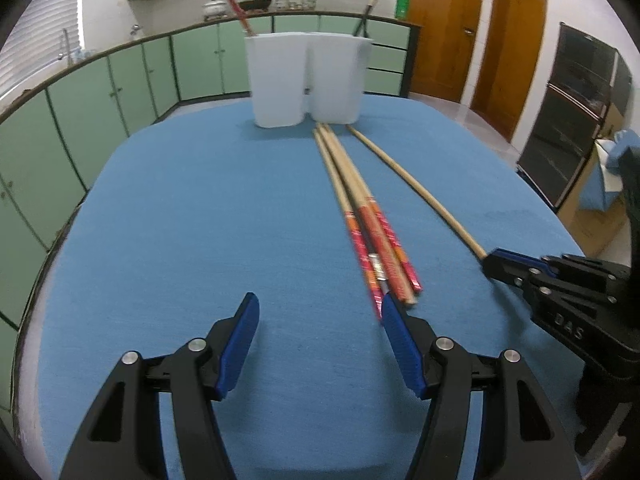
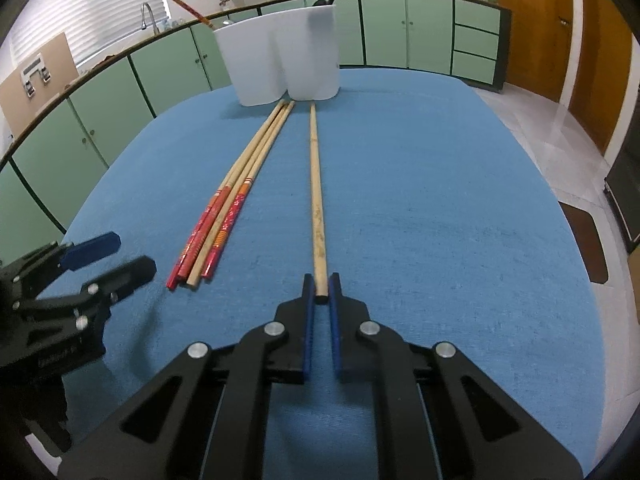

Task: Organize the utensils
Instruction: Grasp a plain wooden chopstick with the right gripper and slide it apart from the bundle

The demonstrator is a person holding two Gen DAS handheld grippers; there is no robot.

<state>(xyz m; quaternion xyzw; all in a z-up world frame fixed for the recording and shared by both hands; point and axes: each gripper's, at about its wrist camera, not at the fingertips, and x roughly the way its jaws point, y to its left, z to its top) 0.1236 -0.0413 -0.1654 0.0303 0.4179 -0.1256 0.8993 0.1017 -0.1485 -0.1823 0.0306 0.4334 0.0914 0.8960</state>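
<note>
A white two-part holder (image 1: 306,78) (image 2: 280,60) stands at the far side of the blue table; a red-ended chopstick (image 1: 232,0) leans in its left part and a dark utensil (image 1: 368,12) in its right. Several red-ended chopsticks (image 1: 360,216) (image 2: 224,200) lie bundled on the cloth. A plain wooden chopstick (image 1: 412,184) (image 2: 316,184) lies to their right. My right gripper (image 2: 321,284) (image 1: 494,266) is shut on its near end. My left gripper (image 1: 318,308) (image 2: 116,256) is open and empty, its right finger beside the bundle's near ends.
The blue cloth table (image 1: 200,208) has rounded edges. Green cabinets (image 1: 100,92) run along the back and left. Wooden doors (image 1: 476,32) and a dark shelf unit (image 1: 580,120) stand at the right. A brown mat (image 2: 584,236) lies on the floor.
</note>
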